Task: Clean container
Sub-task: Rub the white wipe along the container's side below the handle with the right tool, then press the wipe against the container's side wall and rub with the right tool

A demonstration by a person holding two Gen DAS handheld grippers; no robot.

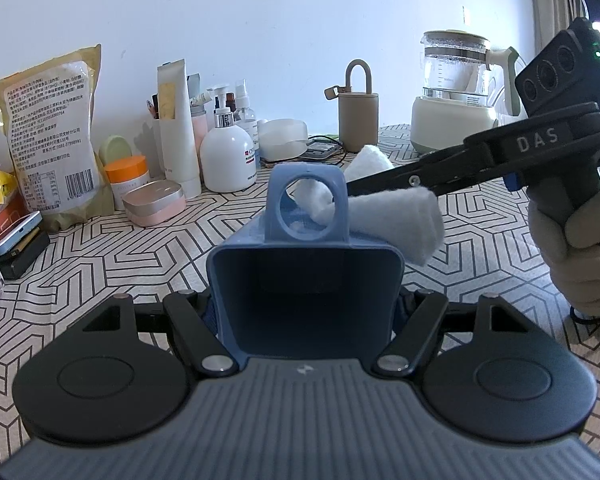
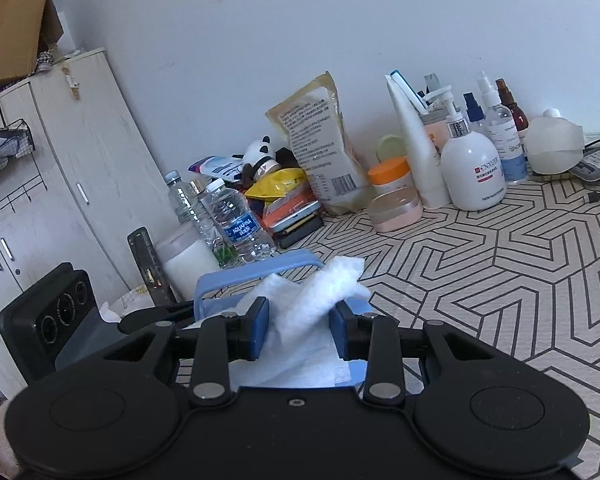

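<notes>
Two grippers we hold: left gripper (image 1: pixel 304 304) clamped on blue container (image 1: pixel 305 280), right gripper (image 2: pixel 298 330) clamped on white cloth (image 2: pixel 304 320) (touching container's handle)

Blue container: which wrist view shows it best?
Left wrist. The blue container sits centred between the left gripper fingers, with its open mouth, interior and ringed tab visible. In the right wrist view the white cloth and right gripper hide all but its handle.

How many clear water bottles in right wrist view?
2, side by side at the left end of the table: labelled bottle in front, plain bottle behind it. More may hide in clutter.
</notes>
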